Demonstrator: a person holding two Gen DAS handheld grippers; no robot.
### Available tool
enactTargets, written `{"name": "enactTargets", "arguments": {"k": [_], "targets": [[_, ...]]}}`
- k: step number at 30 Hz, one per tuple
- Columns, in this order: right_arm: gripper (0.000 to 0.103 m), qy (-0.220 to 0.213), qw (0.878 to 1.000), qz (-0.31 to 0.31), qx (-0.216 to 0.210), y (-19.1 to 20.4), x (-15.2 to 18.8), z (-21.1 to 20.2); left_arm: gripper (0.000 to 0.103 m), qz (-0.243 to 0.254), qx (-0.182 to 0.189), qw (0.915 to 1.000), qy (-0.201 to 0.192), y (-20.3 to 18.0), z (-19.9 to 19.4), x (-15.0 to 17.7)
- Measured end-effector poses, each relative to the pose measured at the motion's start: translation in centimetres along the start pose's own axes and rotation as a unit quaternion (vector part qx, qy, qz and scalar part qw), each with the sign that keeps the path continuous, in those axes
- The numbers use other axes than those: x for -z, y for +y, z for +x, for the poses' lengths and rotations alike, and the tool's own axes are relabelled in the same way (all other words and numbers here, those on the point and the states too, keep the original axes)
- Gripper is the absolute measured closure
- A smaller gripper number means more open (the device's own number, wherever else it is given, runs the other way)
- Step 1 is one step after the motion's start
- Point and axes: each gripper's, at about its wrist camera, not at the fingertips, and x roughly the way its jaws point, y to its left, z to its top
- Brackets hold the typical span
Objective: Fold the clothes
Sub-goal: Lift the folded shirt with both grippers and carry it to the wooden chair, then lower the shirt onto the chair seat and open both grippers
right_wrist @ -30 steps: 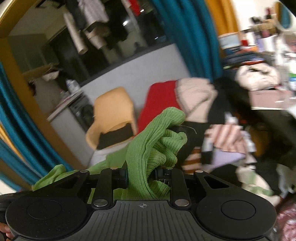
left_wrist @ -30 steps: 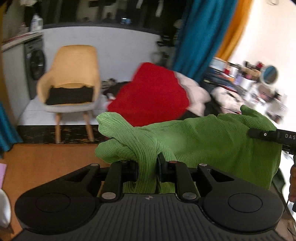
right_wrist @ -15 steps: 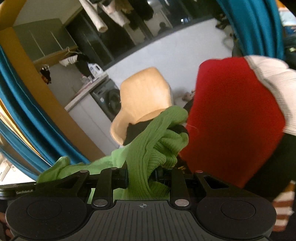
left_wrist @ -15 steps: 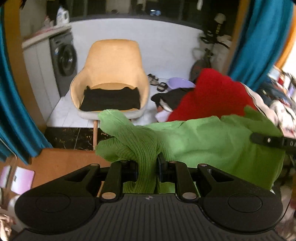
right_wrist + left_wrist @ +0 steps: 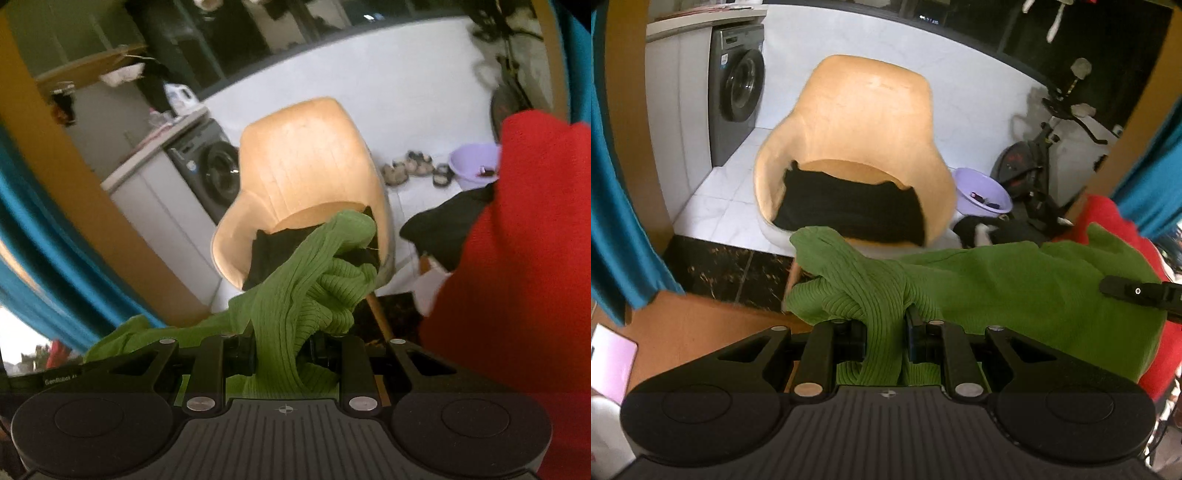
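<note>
In the left wrist view, a lavender plastic basin [image 5: 982, 194] beyond the fingers is holding small dark items. The left gripper [image 5: 886, 338] is clamping a bunched fold of the ribbed green sweater [image 5: 1015, 291], which is stretching rightward.

In the right wrist view, the right gripper [image 5: 282, 352] is pinching another ribbed bunch, ahead of which a rounded tan chair [image 5: 310, 177] is cradling black cloth [image 5: 269, 254].

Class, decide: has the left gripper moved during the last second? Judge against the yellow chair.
Yes. The left gripper, shut on the green sweater, has swung left toward the yellow chair, which now looms large and central ahead.
</note>
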Motion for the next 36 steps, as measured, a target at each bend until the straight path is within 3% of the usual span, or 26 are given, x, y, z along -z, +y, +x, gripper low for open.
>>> {"name": "enactTargets", "arguments": {"k": [7, 14, 18, 26, 31, 35, 36], "targets": [[0.082, 0.026, 0.998, 0.042, 0.027, 4.9, -3.1, 12.5, 0.084, 0.047, -0.008, 0.9988, 0.013, 7.6, 5.5, -8.2], [0.081, 0.053, 0.996, 0.052, 0.04, 2.9, -8.3, 23.7, 0.084, 0.024, 0.001, 0.9985, 0.049, 11.9, 14.0, -13.6], [0.081, 0.068, 0.995, 0.058, 0.047, 1.7, -11.3, 30.0, 0.084, 0.048, 0.002, 0.9972, 0.057, 12.5, 19.8, -17.5], [0.081, 0.099, 0.992, 0.055, 0.062, -2.6, -17.4, 43.6, 0.084, 0.085, -0.038, 0.9918, 0.087, 12.6, 33.6, -26.8], [0.081, 0.119, 0.989, 0.045, 0.073, -6.3, -21.3, 52.6, 0.084, 0.094, -0.031, 0.9916, 0.084, 13.5, 41.3, -30.8], [0.079, 0.135, 0.987, 0.037, 0.081, -9.3, -24.5, 59.8, 0.08, 0.109, -0.038, 0.9822, 0.148, 15.3, 51.3, -30.5], [0.072, 0.143, 0.985, 0.035, 0.089, -10.1, -24.9, 61.5, 0.078, 0.11, -0.047, 0.9775, 0.173, 15.8, 53.8, -30.1]]}}
